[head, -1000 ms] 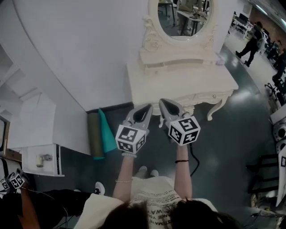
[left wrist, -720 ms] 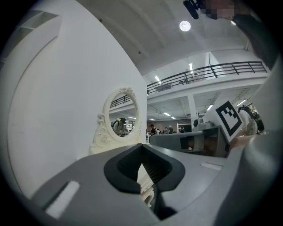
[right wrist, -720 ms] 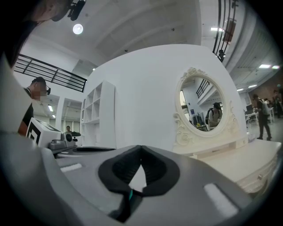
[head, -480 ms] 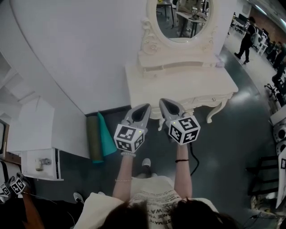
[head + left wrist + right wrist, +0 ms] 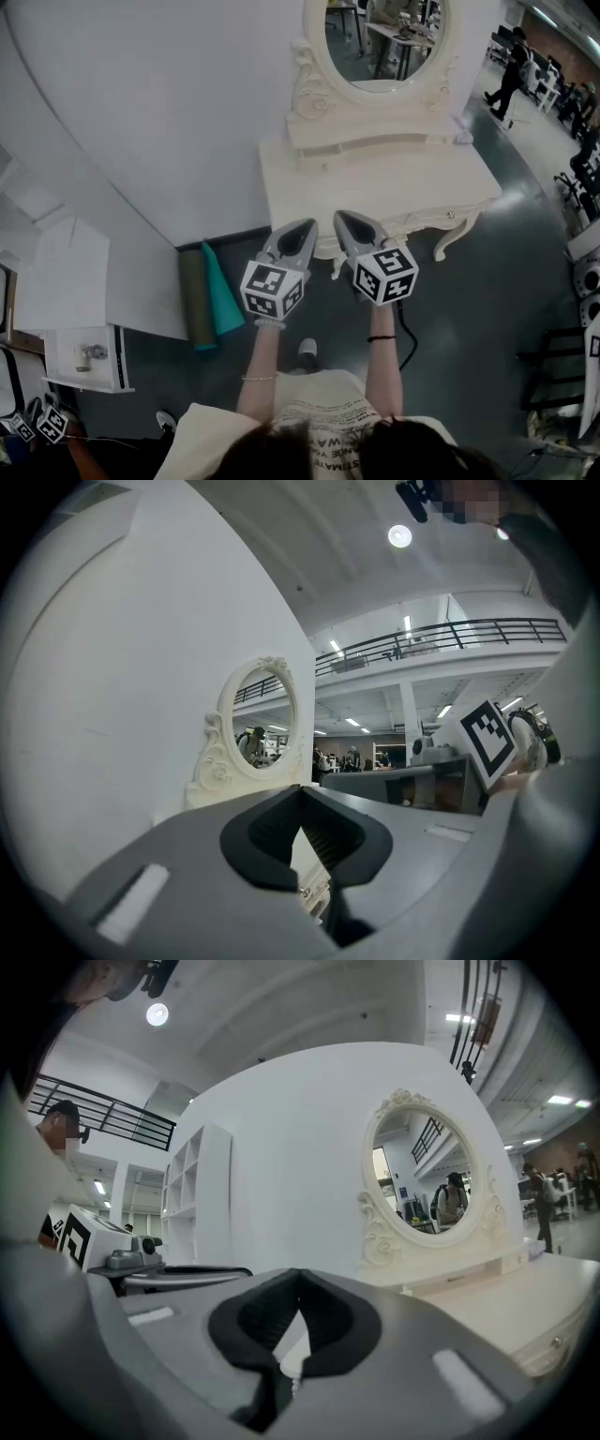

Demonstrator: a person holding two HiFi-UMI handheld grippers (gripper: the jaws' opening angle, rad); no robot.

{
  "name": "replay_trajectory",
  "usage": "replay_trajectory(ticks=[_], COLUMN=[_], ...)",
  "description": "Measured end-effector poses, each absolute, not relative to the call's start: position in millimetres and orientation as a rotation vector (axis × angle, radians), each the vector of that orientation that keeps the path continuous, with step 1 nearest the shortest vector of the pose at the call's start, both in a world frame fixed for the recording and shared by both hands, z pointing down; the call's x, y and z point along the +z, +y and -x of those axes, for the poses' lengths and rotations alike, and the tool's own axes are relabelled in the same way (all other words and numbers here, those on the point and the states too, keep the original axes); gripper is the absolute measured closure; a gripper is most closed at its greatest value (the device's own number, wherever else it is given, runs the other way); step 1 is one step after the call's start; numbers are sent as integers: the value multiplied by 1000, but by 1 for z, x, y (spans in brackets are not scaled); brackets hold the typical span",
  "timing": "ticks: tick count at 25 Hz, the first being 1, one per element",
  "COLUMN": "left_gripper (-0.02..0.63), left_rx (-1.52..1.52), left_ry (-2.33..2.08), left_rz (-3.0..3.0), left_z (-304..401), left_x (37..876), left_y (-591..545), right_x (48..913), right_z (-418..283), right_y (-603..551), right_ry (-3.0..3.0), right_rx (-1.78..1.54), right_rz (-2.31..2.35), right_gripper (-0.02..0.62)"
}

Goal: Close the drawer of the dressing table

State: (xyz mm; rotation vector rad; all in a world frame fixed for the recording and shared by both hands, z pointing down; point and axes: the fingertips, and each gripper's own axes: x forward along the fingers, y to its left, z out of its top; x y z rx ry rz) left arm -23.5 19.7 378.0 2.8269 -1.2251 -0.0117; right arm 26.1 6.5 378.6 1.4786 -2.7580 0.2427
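Head view: left gripper point(image 5: 302, 228) and right gripper point(image 5: 345, 217) both shut, empty, side by side before dressing table point(image 5: 375, 173), apparently not touching. Drawer point(image 5: 439, 217) gap unclear; closing push likely all left.

The left forearm point(image 5: 259, 361) and right forearm point(image 5: 382, 361) are stretched forward side by side. The left hand-held gripper point(image 5: 307, 225) is held level, its jaws seemingly closed on nothing. The right hand-held gripper point(image 5: 339, 216) is held level too, jaws shut and empty.
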Motion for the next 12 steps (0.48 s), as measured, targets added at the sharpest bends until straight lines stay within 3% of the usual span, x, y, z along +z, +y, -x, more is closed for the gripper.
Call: replay_trajectory(ticks=[12], left_gripper=[604], left_rx=[-12], left_ry=[-1184], left_rz=[-2818], left_z=[23], left_x=[383], left_y=[-23], right_x=[390], right_z=[-25], right_y=[-37], right_ry=[-2735], right_rx=[284], right_rz=[-1478], right_gripper=[592])
